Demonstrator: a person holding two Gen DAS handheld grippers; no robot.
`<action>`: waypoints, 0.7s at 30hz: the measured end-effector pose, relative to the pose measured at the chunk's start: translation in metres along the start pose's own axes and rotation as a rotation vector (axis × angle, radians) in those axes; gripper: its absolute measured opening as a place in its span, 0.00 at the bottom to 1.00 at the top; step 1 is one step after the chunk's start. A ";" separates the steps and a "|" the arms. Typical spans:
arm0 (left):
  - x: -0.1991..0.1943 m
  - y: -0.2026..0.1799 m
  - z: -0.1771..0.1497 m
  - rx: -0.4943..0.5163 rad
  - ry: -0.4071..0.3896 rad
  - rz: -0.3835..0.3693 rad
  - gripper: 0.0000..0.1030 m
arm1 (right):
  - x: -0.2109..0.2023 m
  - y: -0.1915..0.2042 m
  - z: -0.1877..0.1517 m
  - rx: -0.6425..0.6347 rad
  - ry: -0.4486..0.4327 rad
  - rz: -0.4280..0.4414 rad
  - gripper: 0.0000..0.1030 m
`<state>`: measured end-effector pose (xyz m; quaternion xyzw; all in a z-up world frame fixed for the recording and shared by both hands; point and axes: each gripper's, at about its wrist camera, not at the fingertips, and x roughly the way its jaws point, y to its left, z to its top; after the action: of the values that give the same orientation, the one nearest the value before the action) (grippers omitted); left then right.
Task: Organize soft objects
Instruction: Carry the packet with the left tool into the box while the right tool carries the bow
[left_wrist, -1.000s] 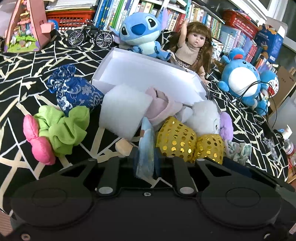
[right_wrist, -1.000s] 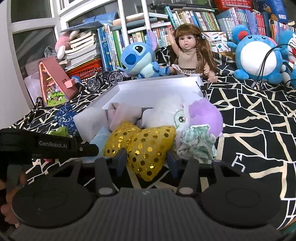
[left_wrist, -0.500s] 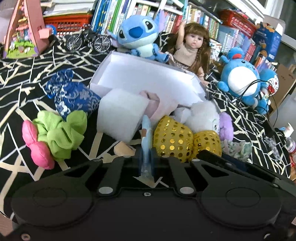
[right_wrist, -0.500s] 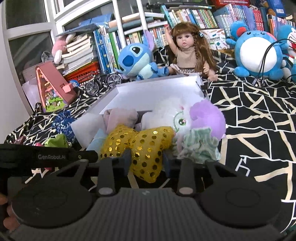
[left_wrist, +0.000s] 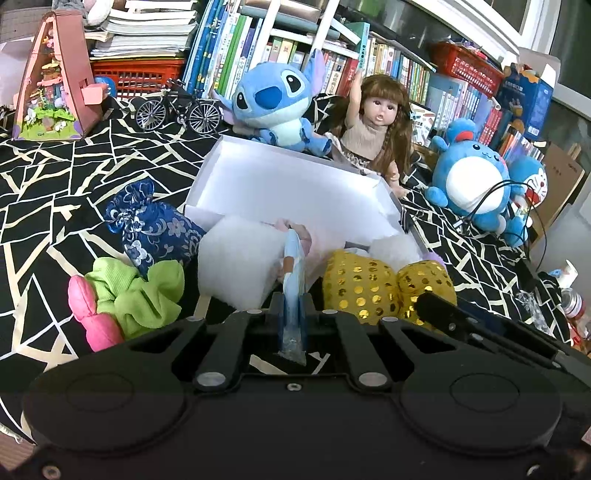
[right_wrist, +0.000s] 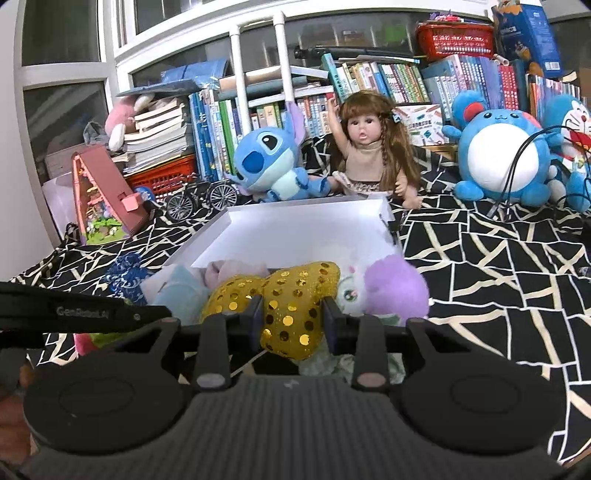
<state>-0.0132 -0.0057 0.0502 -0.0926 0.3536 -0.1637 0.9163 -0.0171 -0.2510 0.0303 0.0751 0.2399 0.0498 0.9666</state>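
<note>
My left gripper (left_wrist: 293, 308) is shut on a thin light-blue soft piece (left_wrist: 294, 280) and holds it upright in front of the white open box (left_wrist: 291, 184). My right gripper (right_wrist: 292, 314) is shut on a gold sequined plush (right_wrist: 291, 299), which also shows in the left wrist view (left_wrist: 360, 288). A white foam block (left_wrist: 236, 269), a pink cloth (left_wrist: 306, 240), a white-and-purple plush (right_wrist: 391, 291), a green scrunchie (left_wrist: 136, 291), a pink soft piece (left_wrist: 90, 314) and a blue floral pouch (left_wrist: 155, 225) lie before the box.
A Stitch plush (left_wrist: 277, 103), a doll (left_wrist: 373, 125) and a round blue plush (left_wrist: 469, 177) sit behind the box. A model bicycle (left_wrist: 177, 110) and a pink toy house (left_wrist: 55, 81) stand at the back left. Bookshelves line the back. A black cable (left_wrist: 495, 199) runs on the right.
Both grippers closed further on their items and lifted them. The blue piece now stands squeezed thin, and the gold plush is raised in front of the box.
</note>
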 end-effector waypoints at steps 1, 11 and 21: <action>0.000 0.000 0.000 -0.001 0.000 0.000 0.08 | -0.001 -0.001 0.001 0.001 -0.002 -0.004 0.36; -0.008 -0.004 0.008 0.008 -0.020 -0.017 0.08 | -0.008 -0.012 0.013 0.003 -0.055 -0.039 0.36; -0.015 -0.009 0.043 0.027 -0.064 -0.056 0.08 | -0.013 -0.024 0.040 0.018 -0.113 -0.052 0.36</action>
<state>0.0034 -0.0061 0.0931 -0.0951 0.3190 -0.1909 0.9235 -0.0081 -0.2808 0.0670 0.0803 0.1870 0.0181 0.9789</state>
